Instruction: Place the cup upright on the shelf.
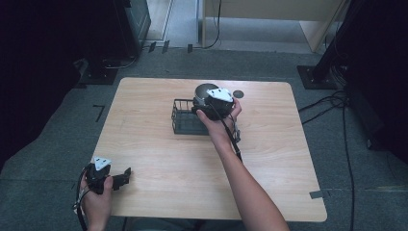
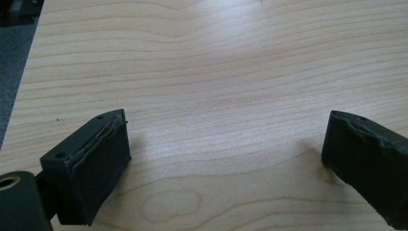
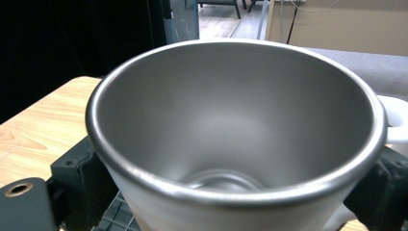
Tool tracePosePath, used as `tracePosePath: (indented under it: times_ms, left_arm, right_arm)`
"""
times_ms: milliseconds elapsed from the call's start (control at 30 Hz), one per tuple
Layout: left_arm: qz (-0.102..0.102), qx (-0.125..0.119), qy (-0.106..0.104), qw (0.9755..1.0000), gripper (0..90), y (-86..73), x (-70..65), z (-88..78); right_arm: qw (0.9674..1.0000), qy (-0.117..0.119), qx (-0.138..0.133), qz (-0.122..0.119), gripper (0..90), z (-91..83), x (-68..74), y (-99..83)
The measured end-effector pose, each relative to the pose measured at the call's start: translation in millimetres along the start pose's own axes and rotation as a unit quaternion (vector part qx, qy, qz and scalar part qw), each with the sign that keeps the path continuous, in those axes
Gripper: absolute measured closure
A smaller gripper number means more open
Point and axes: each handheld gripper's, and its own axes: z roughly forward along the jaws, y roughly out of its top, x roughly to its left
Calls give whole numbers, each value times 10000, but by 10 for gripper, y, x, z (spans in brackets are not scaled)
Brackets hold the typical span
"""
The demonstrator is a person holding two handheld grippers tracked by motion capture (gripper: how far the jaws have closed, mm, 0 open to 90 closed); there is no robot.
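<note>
At the near left corner of the desk [image 1: 159, 159] we held the left gripper [image 1: 126, 174] low over the wood, our hand wrapped round its body and its grey three-cornered plate facing up. In the left gripper view its two black fingers [image 2: 94, 168] stood wide apart, released, with bare wood grain between them and the padded faces scuffed along their top edges.

Farther out, near the middle of the desk, our right forearm reached forward to the right gripper [image 1: 202, 107]. We had it clenched on a metal cup [image 3: 231, 125]: in the right gripper view the cup's brushed steel inside faced the camera, its rolled rim curved across the frame, and one black finger pressed against the cup's outer wall on each side below the rim. The cup looked upright, with its round bottom visible deep inside. A white handle-like part [image 3: 397, 122] stuck out at the cup's right edge.

From the high view, the cup [image 1: 204, 90] sat in the gripper over the far right corner of a dark wire basket [image 1: 183, 120] that stood on the desk; whether it touched the basket we could not tell. Just beyond, a small dark round disc [image 1: 238, 94] lay on the wood near the far edge.
</note>
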Motion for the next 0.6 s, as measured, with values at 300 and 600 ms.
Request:
tracePosePath:
  times_ms: [300, 600]
  left_arm:
    - [2, 0, 0, 10000, 31, 0, 0, 0]
    - [1, 0, -1, 10000, 31, 0, 0, 0]
  right_arm:
    - [9999, -8, 152, 22, 71, 110, 77, -104]
    - [9995, -11, 311, -7, 69, 160, 77, -216]
